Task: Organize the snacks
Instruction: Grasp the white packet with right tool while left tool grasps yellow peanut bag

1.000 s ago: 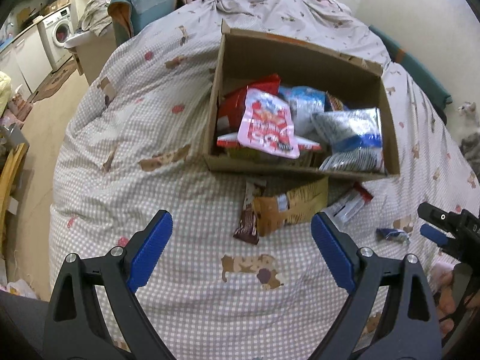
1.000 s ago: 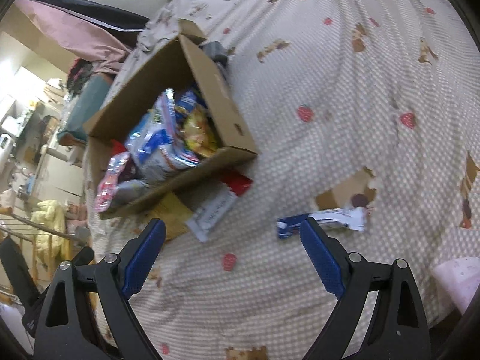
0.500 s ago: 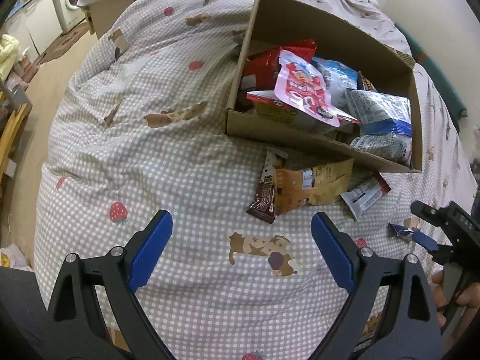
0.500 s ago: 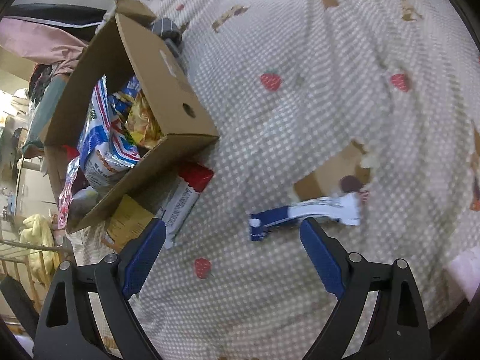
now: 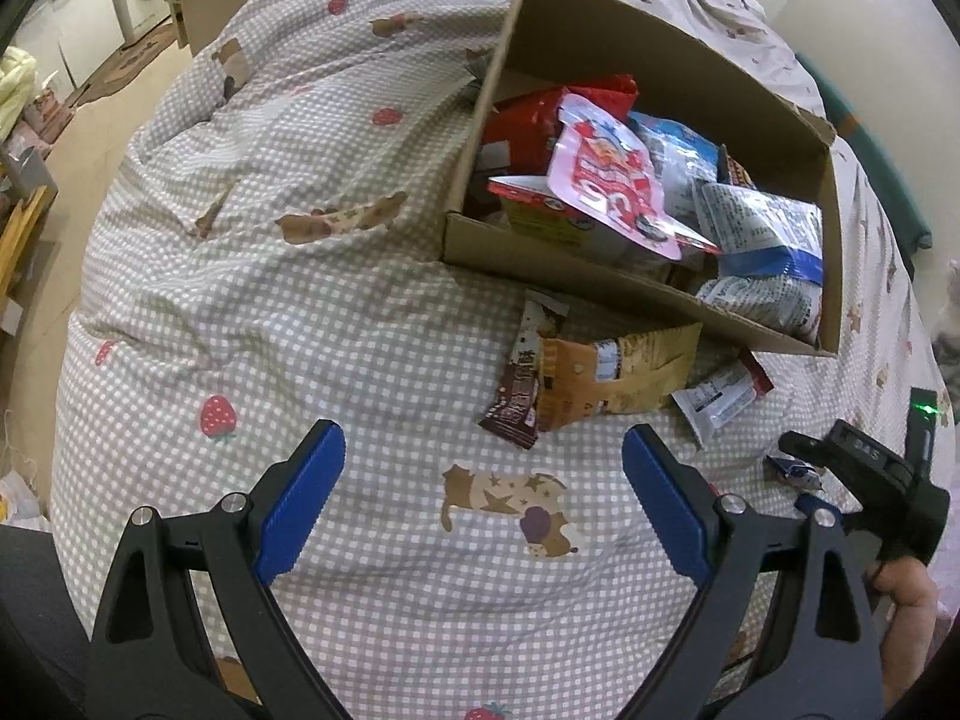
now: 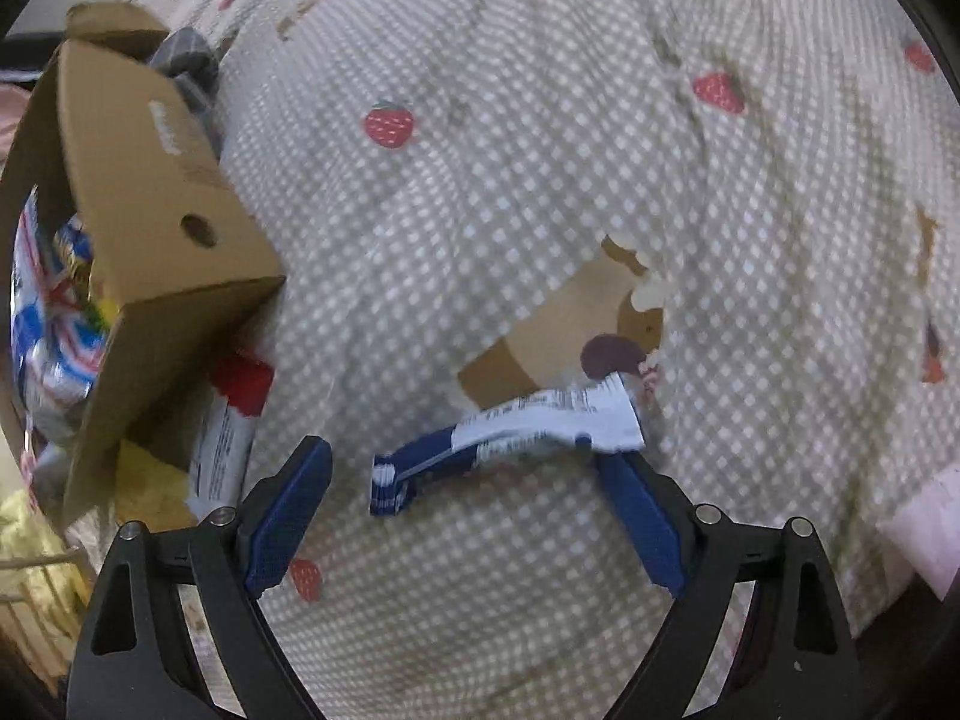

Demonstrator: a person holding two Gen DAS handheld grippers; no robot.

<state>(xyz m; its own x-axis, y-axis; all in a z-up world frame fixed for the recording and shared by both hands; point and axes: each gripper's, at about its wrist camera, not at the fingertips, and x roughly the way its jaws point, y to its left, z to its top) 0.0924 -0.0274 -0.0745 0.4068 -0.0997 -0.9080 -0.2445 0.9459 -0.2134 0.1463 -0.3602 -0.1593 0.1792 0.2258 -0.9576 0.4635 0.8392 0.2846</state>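
- Risk 1: the blue-and-white snack wrapper (image 6: 510, 441) lies flat and crinkled on the checked bedspread (image 6: 540, 180). Pads closing on it may pinch the cloth too, or slide over the thin film w/o catching it. Cause: soft, yielding surface, low-profile pkg.
- Risk 2: wrapper lies crosswise in the gap, its white end at approx. 3 o'clock, over or against the right pad. Closing along its length could buckle the pack or squeeze it out sideways, not clamp it. Re-angling looks advisable.
- Risk 3: right wrist view is motion-blurred, so exact contact cannot be told.
- Risk 4: cardboard box (image 5: 660, 78) already looks full; packs stand up near the rim. A further drop-in could slide off and land back on the bed.
- Right gripper (image 6: 456, 468): jaws spread wide, nothing grasped. Wrapper sits between the pads, toward the right one; touching or just above it, cannot tell.
- Left gripper (image 5: 483, 459): jaws spread wide, empty, hovering over the bedspread, touching nothing.
- Loose snacks, left wrist view: brown chocolate bar (image 5: 521, 381), tan-orange pouch (image 5: 612, 372) and red-and-white pack (image 5: 720, 399) lie overlapping at 12–1 o'clock of the left gripper, just outside the box's near wall; the pouch's far edge seems tucked under it.
- Blue-and-white wrapper also shows at 3 o'clock of the left view, by the right gripper's body.
- Box position: 12–1 o'clock in left view; 9–10 o'clock in right view.
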